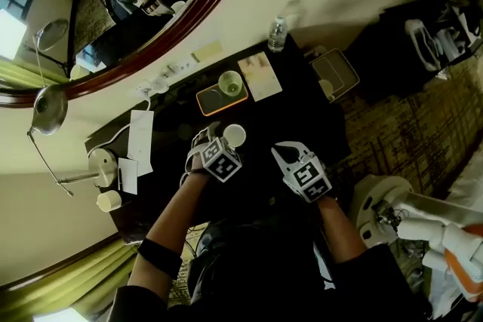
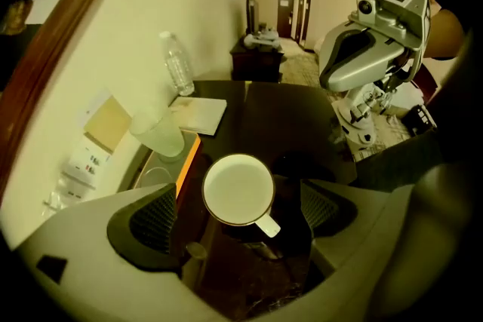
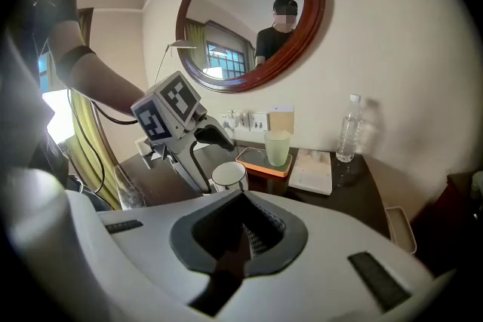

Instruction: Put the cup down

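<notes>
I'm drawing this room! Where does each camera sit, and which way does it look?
Head view: on the person's head, looking steeply down at the dark table; both forearms, left gripper and right gripper show.
Left gripper view: on the left gripper, looking down between its open jaws at the white cup; right gripper shows beyond.
Right gripper view: on the right gripper, facing the mirror over its shut jaws; left forearm shows.
Shared: both gripper views show the cup and green glass.
</notes>
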`<action>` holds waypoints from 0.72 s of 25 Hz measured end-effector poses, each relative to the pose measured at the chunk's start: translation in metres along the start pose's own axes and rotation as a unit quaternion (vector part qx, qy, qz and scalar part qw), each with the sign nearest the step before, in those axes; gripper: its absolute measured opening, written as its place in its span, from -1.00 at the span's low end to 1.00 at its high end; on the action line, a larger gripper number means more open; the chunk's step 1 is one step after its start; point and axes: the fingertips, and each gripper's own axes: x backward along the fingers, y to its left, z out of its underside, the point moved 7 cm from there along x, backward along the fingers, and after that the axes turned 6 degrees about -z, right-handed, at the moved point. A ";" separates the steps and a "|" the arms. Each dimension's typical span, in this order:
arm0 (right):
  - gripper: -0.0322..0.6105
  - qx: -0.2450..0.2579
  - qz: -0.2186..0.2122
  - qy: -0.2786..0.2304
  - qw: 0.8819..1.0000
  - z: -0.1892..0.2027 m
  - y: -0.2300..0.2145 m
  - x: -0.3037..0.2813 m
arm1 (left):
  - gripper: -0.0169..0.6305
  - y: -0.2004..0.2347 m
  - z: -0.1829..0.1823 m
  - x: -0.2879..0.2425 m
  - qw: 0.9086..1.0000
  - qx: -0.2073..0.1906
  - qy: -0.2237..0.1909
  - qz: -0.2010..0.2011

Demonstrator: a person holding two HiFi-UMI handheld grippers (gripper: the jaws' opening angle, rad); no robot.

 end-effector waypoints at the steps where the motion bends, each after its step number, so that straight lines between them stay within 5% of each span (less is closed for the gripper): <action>1: -0.89 -0.003 0.000 0.002 1.000 0.003 -0.001 -0.001 | 0.63 0.000 0.000 -0.007 1.000 -0.011 0.009 0.006; 9: -0.89 -0.026 -0.006 0.003 1.000 0.023 -0.009 -0.019 | 0.61 0.000 -0.004 -0.048 0.996 -0.057 0.050 0.048; 12: -0.89 -0.033 -0.011 0.006 0.999 0.029 -0.008 -0.024 | 0.31 -0.001 -0.004 -0.053 0.995 -0.065 0.052 0.046; 18: -0.89 -0.037 -0.022 0.011 0.999 0.036 -0.002 -0.030 | 0.30 0.000 -0.005 -0.049 0.995 -0.074 0.041 0.048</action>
